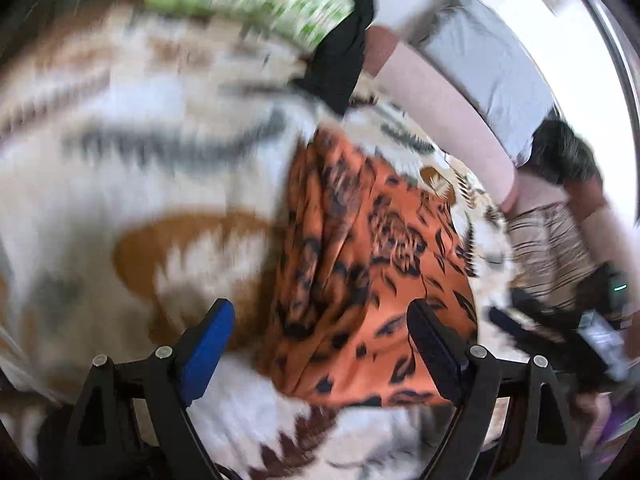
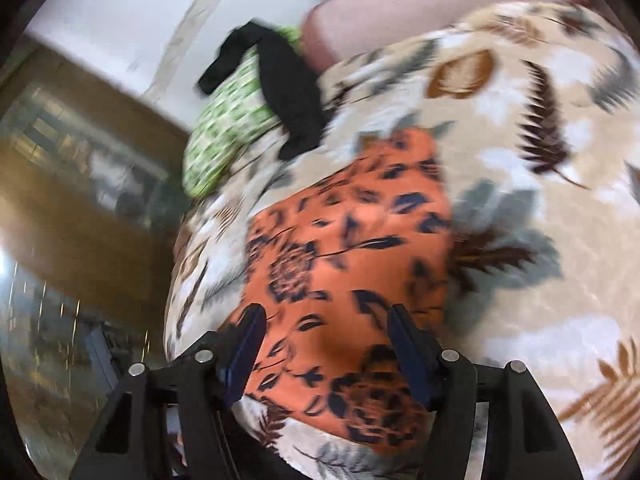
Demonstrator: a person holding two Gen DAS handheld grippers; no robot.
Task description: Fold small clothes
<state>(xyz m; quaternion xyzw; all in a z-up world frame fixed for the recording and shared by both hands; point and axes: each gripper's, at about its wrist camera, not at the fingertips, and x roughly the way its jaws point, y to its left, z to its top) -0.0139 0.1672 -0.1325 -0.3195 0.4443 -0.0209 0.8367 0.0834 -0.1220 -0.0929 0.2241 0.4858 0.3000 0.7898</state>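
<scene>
Left wrist view has the orange printed garment (image 1: 360, 264) lying bunched on the leaf-patterned bedspread (image 1: 132, 168), just ahead of the left gripper (image 1: 320, 344), whose jaws are spread wide with nothing in them. Over on the right, the right gripper (image 2: 324, 348) hangs above the garment's near end, jaws apart, cloth beneath but not pinched. Nothing is gripped, so I'd say this is a regrasp: each side wants a clean edge or corner, then tension to flatten the wrinkles before folding. A green patterned cloth (image 2: 224, 120) and black garment (image 2: 288, 92) wait further back.
</scene>
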